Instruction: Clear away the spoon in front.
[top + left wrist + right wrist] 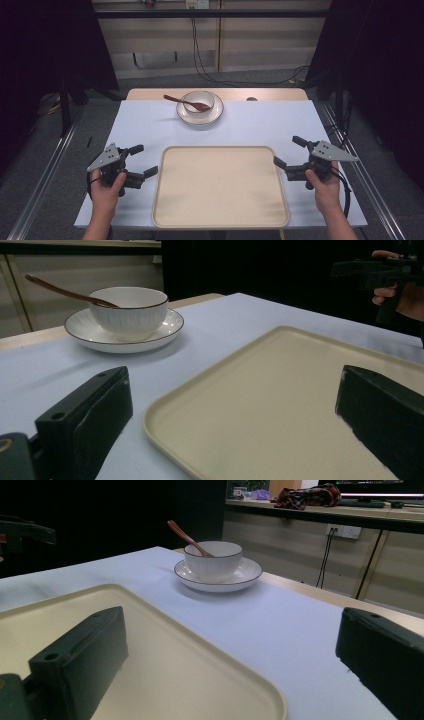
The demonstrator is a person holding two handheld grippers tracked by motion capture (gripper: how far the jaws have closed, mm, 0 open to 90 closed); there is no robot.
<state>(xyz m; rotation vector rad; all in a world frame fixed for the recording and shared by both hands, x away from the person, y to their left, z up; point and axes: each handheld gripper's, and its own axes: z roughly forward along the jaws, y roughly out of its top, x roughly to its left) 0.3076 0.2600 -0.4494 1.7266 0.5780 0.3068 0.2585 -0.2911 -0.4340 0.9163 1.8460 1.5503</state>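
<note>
With the left claw (141,161) and right claw (290,150) both wide and empty beside the beige tray (220,186), no grasp has begun; the spoon-bearing bowl (199,101) on its saucer (200,115) beyond the tray likely needs reaching next.

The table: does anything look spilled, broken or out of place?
Nothing stands out. The bowl sits upright on its plate, the spoon rests in the bowl, and the tray lies flat and bare.

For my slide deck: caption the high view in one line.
Two open grippers, left and right, flank an empty tray; beyond it, a spoon rests in a bowl on a plate.
</note>
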